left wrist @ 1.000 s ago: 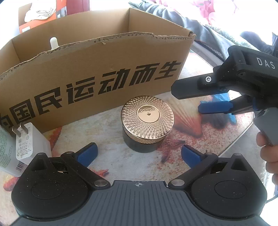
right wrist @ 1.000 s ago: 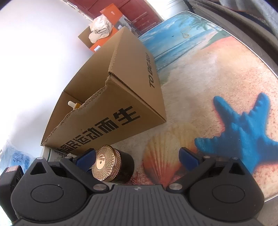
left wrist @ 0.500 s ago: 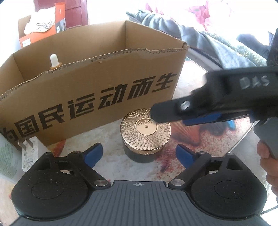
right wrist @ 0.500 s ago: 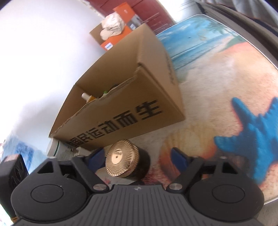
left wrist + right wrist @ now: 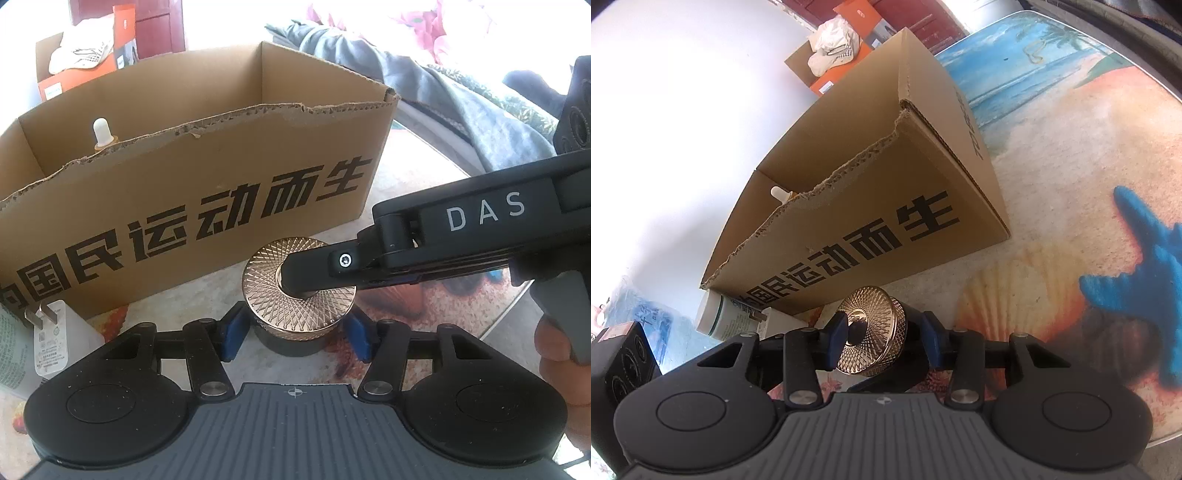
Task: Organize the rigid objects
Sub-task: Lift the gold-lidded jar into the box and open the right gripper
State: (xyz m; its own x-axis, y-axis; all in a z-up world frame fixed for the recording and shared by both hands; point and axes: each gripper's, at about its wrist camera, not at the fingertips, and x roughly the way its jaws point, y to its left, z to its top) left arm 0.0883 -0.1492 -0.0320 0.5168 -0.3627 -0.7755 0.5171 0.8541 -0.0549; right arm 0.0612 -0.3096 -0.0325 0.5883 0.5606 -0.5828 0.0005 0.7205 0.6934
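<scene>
Dark jar (image 5: 295, 343) with gold lid (image 5: 266, 280) on the beach-print bench (image 5: 1052, 155), just near of the cardboard box (image 5: 221, 177), left gripper (image 5: 295, 338) fingers pinching the jar's sides, right gripper (image 5: 882, 338) fingers clamping it top to bottom, white charger (image 5: 50, 341) at left.

Left tool (image 5: 297, 334): matte black body, ribbed grey deck with a small crosshair mark, two round black housings, silver pivot screws, blue pads (image 5: 232, 334) on black linkage fingers.
Right tool (image 5: 882, 341): same black-and-grey build, ribbed deck, silver pivots, blue pads (image 5: 837, 338); from the left wrist camera its black side bears white letters "DAS" and one silver hex screw, with a grey handle.
Right hand (image 5: 563, 363): bare skin, fingers on the grey handle.
</scene>
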